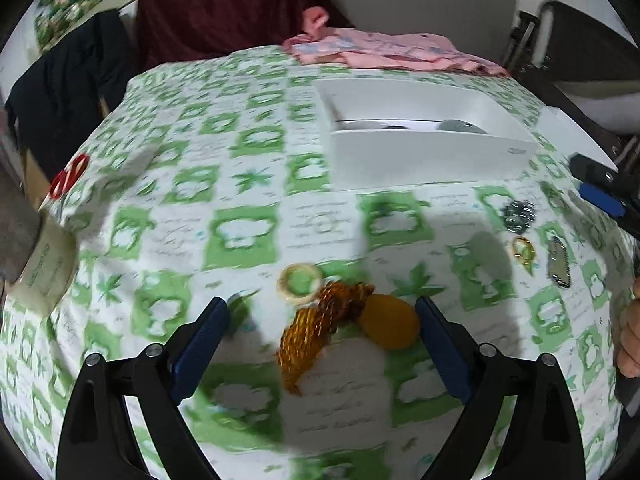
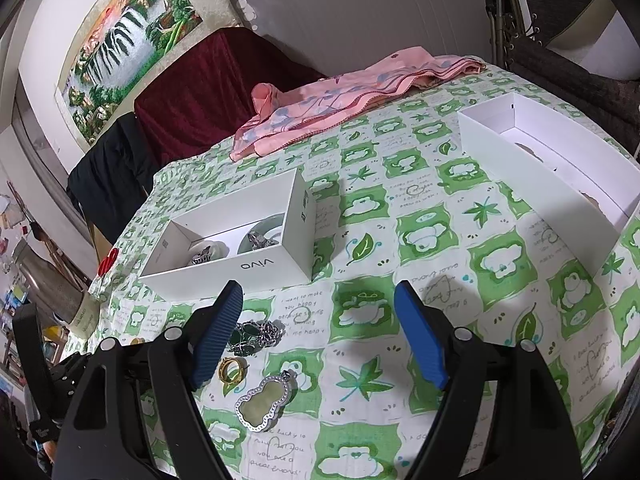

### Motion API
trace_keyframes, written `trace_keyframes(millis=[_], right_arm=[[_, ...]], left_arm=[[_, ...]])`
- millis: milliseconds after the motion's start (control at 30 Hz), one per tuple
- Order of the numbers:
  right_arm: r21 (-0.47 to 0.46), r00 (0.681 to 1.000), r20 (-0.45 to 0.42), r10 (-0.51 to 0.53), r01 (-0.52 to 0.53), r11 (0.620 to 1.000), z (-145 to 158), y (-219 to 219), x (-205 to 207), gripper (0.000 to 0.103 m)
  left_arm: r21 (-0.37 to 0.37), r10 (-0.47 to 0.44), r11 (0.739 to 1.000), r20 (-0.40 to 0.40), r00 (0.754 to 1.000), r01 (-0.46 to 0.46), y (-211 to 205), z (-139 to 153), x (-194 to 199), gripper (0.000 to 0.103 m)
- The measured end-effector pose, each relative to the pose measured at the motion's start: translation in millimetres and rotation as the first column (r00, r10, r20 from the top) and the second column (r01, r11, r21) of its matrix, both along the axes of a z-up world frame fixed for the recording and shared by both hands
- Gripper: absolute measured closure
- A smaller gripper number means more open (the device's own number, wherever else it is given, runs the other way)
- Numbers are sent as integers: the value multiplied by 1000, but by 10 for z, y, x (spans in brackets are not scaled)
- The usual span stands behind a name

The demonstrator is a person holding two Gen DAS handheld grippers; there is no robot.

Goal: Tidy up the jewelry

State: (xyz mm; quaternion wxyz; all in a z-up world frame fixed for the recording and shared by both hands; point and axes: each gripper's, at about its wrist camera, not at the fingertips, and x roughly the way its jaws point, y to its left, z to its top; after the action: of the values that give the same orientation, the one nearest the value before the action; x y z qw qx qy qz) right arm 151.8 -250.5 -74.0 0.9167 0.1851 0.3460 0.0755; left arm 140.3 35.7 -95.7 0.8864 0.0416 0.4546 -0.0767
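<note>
- Jewelry lies loose on a cloth (image 2: 360,216) printed with green squares, leaves and handwriting, spread over the table.
- Left view: an amber bead strand (image 1: 316,324) is bunched beside a yellow oval stone (image 1: 390,326), with a pale ring (image 1: 300,283) just above them.
- Left gripper (image 1: 322,306) hangs over this group, jaws wide apart with nothing between the pads; the view is blurred.
- Right gripper (image 2: 318,294) is likewise released, its blue pads clear of everything.
- Near its left finger lie a dark green stone chain (image 2: 254,336), a gold ring (image 2: 233,370) and a gourd-shaped pendant (image 2: 262,404) with a silver rim.
- A white box (image 2: 272,266) stands open farther back, already holding a few pieces, among them a pale bangle and silver items.
- A second white tray (image 2: 520,184) sits well apart at the right, near the cloth's edge; its contents cannot be made out.
- A pink floral scarf (image 2: 332,100) is crumpled at the far edge of the table.
- Behind the table, a dark red drape (image 2: 208,92) covers some furniture, and a dark garment (image 2: 108,176) hangs beside it.
- A waterfall picture (image 2: 124,44) hangs on the pale wall.
- A person's fingers (image 1: 630,332) show at the right border of the left view.
</note>
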Motion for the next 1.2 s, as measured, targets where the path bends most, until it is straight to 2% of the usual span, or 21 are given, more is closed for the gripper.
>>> trace_keyframes(millis=[100, 200, 267, 433, 533, 600, 667, 833, 1000, 1067, 1133, 1200], right_arm=[[1, 1000, 1, 3, -3, 1000, 2, 4, 3, 29], [0, 1000, 4, 9, -9, 1000, 9, 15, 1, 29], [-3, 1000, 6, 13, -13, 1000, 13, 24, 0, 29], [-6, 1000, 7, 15, -15, 1000, 18, 30, 4, 29], [3, 1000, 5, 16, -16, 1000, 13, 25, 7, 29], [9, 1000, 3, 17, -17, 1000, 11, 18, 9, 29], [13, 1000, 3, 18, -18, 1000, 10, 11, 12, 29], [13, 1000, 3, 18, -18, 1000, 10, 10, 11, 29], [13, 1000, 3, 19, -19, 1000, 12, 10, 11, 29], [12, 1000, 4, 19, -19, 1000, 13, 15, 8, 29], [11, 1000, 6, 22, -22, 1000, 14, 24, 8, 29], [10, 1000, 8, 23, -23, 1000, 16, 32, 4, 29]], left_arm=[[-12, 83, 997, 2, 997, -83, 284, 14, -2, 10], [-71, 140, 988, 1, 990, -139, 536, 51, -30, 11], [-136, 141, 981, 6, 990, -139, 620, 91, -59, 11], [-138, 110, 985, 31, 993, -104, 556, 139, -51, 13], [-142, 114, 984, 45, 992, -106, 574, 158, -16, 24], [-142, 127, 983, 47, 991, -119, 616, 156, 0, 45], [-175, 142, 976, 42, 989, -133, 705, 161, 18, 48], [-234, 147, 963, 40, 988, -134, 845, 188, -10, 48], [-205, 76, 976, 16, 997, -71, 744, 134, -35, 50], [-195, 3, 981, 13, 1000, 0, 617, 128, -80, 50], [-144, -74, 987, 22, 997, 76, 435, 119, -158, 50], [-130, -139, 981, 29, 990, 142, 309, 116, -227, 54]])
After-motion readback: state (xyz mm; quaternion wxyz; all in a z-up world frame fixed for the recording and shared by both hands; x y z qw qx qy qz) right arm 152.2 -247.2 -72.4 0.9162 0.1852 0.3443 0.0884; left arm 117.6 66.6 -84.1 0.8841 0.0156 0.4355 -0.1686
